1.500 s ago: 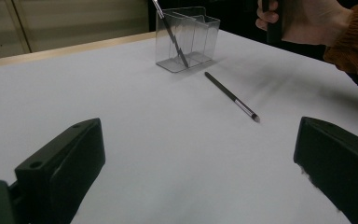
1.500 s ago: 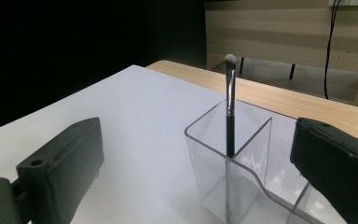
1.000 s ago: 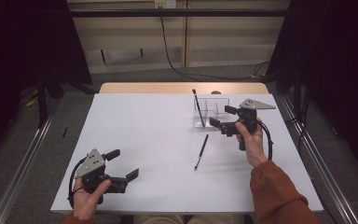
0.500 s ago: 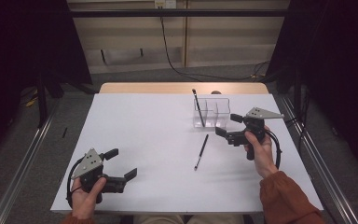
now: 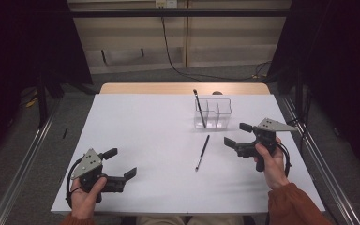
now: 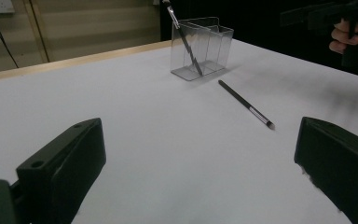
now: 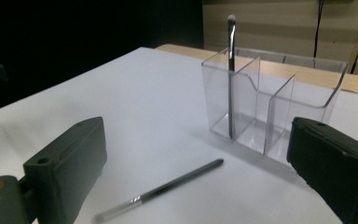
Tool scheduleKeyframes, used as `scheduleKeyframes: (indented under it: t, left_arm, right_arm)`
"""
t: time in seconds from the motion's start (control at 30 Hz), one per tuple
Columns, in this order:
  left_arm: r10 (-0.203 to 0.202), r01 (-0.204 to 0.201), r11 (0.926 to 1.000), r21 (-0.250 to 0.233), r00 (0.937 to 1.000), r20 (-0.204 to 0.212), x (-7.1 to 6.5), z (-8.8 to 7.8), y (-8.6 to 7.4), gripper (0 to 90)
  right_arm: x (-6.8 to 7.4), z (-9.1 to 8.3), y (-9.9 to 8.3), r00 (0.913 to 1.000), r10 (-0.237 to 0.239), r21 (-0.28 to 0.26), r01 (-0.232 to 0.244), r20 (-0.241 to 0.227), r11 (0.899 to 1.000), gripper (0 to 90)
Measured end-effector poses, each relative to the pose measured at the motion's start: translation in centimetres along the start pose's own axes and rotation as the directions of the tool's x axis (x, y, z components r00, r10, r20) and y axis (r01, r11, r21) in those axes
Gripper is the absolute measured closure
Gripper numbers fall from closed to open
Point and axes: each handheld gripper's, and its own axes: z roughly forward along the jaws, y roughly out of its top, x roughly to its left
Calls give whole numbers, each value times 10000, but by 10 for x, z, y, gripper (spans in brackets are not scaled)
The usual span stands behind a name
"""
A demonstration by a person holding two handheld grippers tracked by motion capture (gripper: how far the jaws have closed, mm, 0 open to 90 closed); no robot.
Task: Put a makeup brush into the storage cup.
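A clear plastic holder (image 5: 213, 114) (image 6: 200, 44) (image 7: 279, 102) with compartments stands on the white table (image 5: 159, 140). One dark makeup brush (image 5: 198, 105) (image 7: 231, 70) (image 6: 184, 39) stands upright in its left compartment. A second dark brush (image 5: 202, 152) (image 6: 245, 102) (image 7: 168, 190) lies flat on the table in front of the holder. My right gripper (image 5: 238, 135) (image 7: 200, 186) is open and empty, just right of the lying brush. My left gripper (image 5: 120, 162) (image 6: 200, 172) rests open and empty near the front left corner.
The table's wooden far edge (image 5: 183, 88) lies behind the holder. Metal rails (image 5: 23, 164) run along both sides on the floor, and a black cable (image 5: 171, 51) hangs down the back wall.
My right gripper has drawn back from the holder toward the near right and lowered. My left gripper has barely moved.
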Motion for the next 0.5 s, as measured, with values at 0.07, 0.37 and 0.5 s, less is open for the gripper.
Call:
scheduleKeyframes:
  t: [0.07,0.37,0.5]
  left_arm:
    - [-76,76,10000,-8,10000,-61,-1,-1,0,21]
    - [-10,5,9999,-122,9993,-383,-2,-10,-2,26]
    - [-191,189,9998,-101,9995,-253,-3,-12,-4,25]
  right_arm:
    - [3,-5,-3,9998,-115,14,115,183,9999,46]
    - [7,-30,-23,9993,-44,64,42,360,10000,47]
    - [9,-43,-29,9991,29,-59,-26,430,10000,46]
